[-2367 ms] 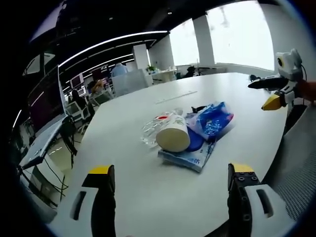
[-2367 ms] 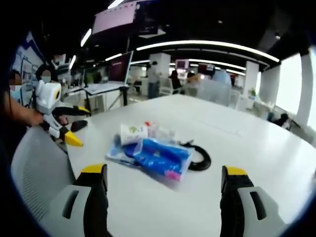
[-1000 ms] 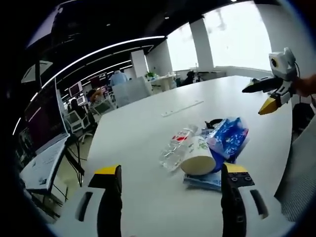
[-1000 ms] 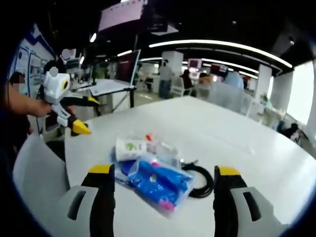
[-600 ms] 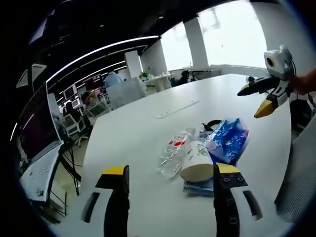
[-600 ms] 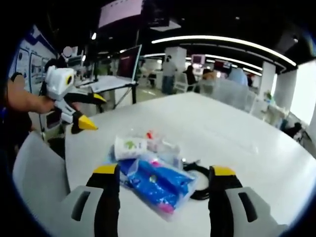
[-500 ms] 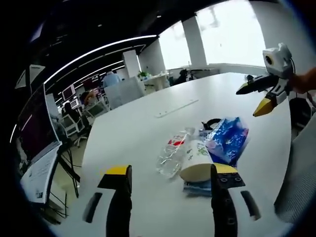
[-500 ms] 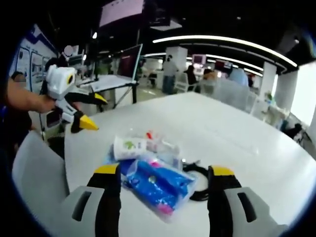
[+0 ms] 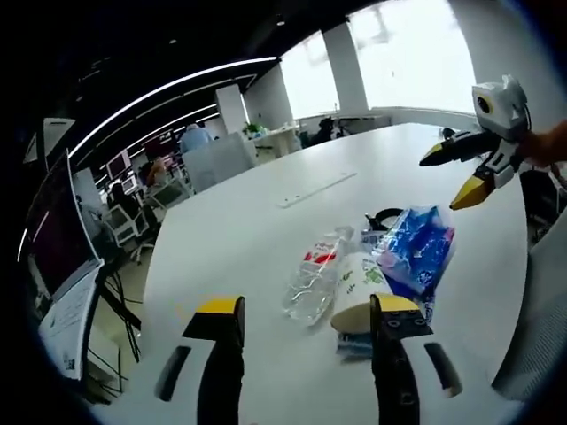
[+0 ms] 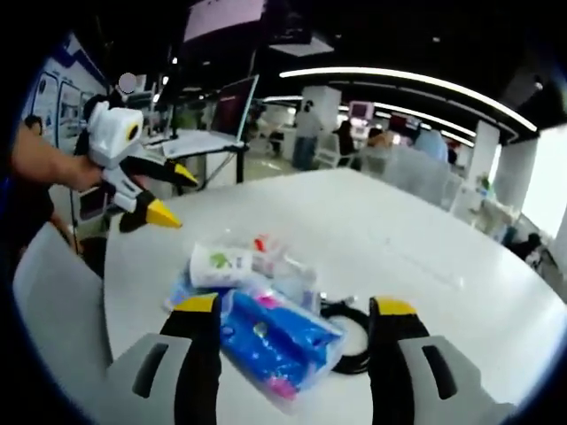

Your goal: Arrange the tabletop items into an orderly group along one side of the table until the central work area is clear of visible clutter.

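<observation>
A pile of clutter lies on the white table (image 9: 239,230): a clear plastic bottle (image 9: 314,276) with a red label, a paper cup (image 9: 357,294) on its side, a blue packet (image 9: 416,252) and a coiled black cable (image 9: 383,217). My left gripper (image 9: 307,310) hovers open just short of the bottle and cup. My right gripper (image 10: 295,310) stands open over the blue packet (image 10: 275,341), with the cup (image 10: 215,264), bottle (image 10: 282,263) and cable (image 10: 350,336) close by. Each gripper appears in the other's view, the right gripper (image 9: 450,174) and the left gripper (image 10: 177,197), both held above the table and empty.
A flat pack (image 9: 354,341) lies under the cup. A grey chair back (image 9: 540,336) stands at the table's near edge, also in the right gripper view (image 10: 53,301). A long slot cover (image 9: 314,189) runs across the table beyond the pile. Desks, monitors and people fill the office behind.
Both grippers' jaws have narrowed while staying open. Both cameras have drifted nearer to the pile. The items on the table lie where they were.
</observation>
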A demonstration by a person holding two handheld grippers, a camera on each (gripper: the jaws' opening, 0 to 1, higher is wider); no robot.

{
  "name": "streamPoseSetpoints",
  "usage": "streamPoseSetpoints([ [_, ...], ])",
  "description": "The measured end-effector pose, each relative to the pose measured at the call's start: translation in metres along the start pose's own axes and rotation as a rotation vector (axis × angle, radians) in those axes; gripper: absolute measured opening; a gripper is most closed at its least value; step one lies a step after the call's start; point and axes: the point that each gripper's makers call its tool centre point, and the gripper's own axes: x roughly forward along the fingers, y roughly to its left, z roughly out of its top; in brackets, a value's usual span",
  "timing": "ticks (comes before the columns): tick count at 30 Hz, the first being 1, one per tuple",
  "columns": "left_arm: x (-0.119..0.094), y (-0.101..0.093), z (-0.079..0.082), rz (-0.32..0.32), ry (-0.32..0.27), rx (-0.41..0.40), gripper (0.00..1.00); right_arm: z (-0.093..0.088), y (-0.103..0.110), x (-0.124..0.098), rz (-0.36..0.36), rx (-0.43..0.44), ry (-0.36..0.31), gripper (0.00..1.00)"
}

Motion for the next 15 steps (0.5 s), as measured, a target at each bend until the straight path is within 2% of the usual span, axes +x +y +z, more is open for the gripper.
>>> streamPoseSetpoints([
  [11, 0.016, 0.005, 0.003, -0.002, 0.019, 0.003, 0.54, -0.004, -0.008, 0.011, 0.019, -0.009, 0.012, 0.54],
  [15, 0.022, 0.005, 0.003, -0.011, 0.030, 0.030, 0.54, -0.009, -0.011, 0.015, 0.019, 0.040, 0.018, 0.52],
])
